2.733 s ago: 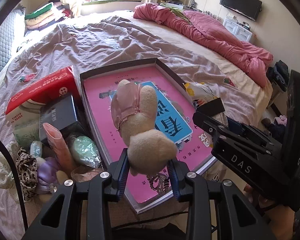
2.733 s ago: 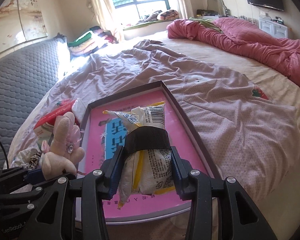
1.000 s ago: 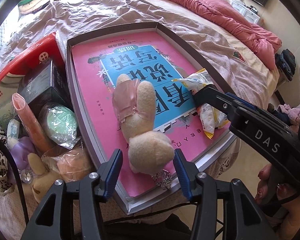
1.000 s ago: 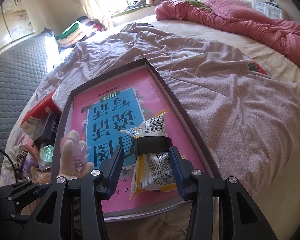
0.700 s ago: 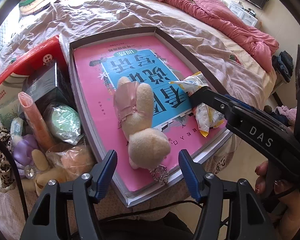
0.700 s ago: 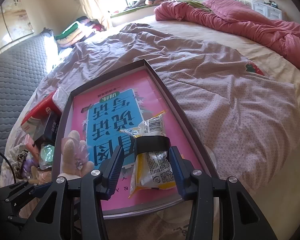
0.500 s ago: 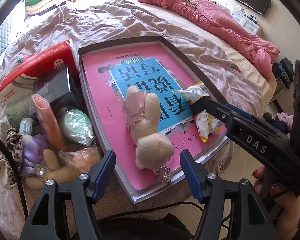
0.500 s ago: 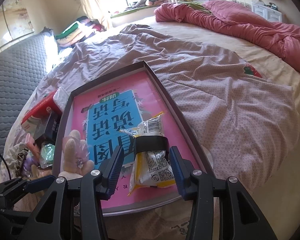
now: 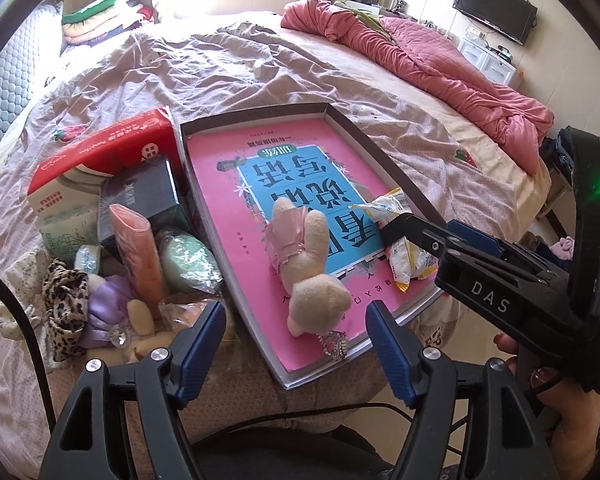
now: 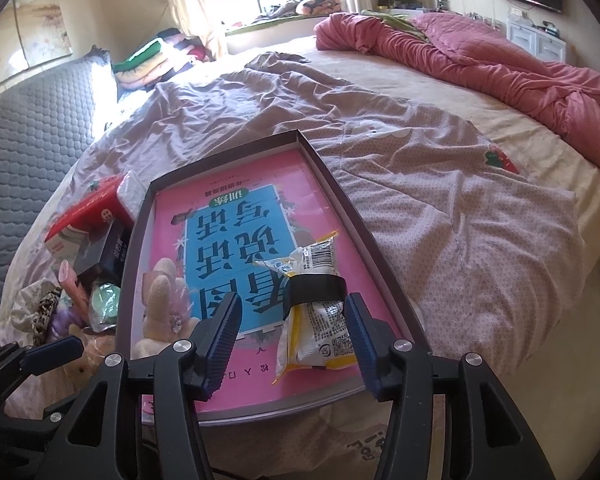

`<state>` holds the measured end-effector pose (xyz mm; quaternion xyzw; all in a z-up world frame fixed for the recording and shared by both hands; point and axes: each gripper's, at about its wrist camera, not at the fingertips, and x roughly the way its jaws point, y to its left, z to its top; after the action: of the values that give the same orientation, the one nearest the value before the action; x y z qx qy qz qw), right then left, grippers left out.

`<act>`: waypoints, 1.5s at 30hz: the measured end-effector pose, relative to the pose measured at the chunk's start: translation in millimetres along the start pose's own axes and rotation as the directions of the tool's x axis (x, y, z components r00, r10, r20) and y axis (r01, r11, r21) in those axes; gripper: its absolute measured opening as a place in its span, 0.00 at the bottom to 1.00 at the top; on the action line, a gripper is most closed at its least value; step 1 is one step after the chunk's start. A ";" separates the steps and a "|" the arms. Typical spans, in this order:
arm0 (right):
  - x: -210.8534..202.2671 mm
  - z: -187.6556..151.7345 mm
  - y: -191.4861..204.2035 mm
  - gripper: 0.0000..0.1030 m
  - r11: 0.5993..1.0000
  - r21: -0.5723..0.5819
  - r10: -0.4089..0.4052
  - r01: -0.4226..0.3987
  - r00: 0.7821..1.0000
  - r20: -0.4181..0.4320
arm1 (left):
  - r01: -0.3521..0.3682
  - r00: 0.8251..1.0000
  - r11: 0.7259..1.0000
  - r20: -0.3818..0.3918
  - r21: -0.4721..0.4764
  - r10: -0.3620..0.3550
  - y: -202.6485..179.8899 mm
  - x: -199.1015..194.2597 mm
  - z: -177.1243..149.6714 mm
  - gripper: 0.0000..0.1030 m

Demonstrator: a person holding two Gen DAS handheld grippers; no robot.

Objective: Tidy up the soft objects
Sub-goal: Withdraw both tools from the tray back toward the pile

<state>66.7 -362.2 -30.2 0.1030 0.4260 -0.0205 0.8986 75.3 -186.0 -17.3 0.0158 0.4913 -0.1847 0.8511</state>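
A cream plush rabbit point(image 9: 308, 264) in a pink dress lies on the pink book inside the dark-rimmed tray point(image 9: 380, 148). My left gripper point(image 9: 294, 340) is drawn back from the rabbit. Its jaws are opening, and no pad touches the toy. In the right wrist view a snack packet point(image 10: 320, 332) with a black band lies on the book near the tray's point(image 10: 340, 200) front corner. My right gripper point(image 10: 292, 332) straddles the packet with its jaws opening; the left pad stands clear of it. The rabbit point(image 10: 160, 308) lies to the packet's left.
Left of the tray lies a pile: a red tissue pack point(image 9: 112, 152), a dark box point(image 9: 140, 196), a pink tube point(image 9: 136, 252), a green packet point(image 9: 188, 256) and a purple plush point(image 9: 108, 304). A pink quilt point(image 9: 440, 64) lies at the far right. The bed's edge runs just below the tray.
The left jaws widened and let go of the rabbit, then pulled back and up. The right jaws spread off the snack packet, which stays on the book.
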 end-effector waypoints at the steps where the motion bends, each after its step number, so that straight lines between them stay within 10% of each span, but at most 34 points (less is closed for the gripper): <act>1: -1.3 0.3 2.1 0.54 1.000 -0.007 -0.002 0.002 1.000 0.003 | -0.004 1.000 1.000 0.005 0.002 0.004 1.1 -2.2 -0.5 0.70; 45: -50.4 10.8 61.6 0.72 0.987 -0.156 -0.009 0.031 0.990 0.139 | -0.059 0.992 0.986 0.099 -0.158 0.075 72.4 -64.6 -26.4 0.81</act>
<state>50.5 -306.7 25.6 0.0257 0.3643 -0.0028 0.9309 48.2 -93.8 12.3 -0.0434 0.4581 -0.1179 0.8800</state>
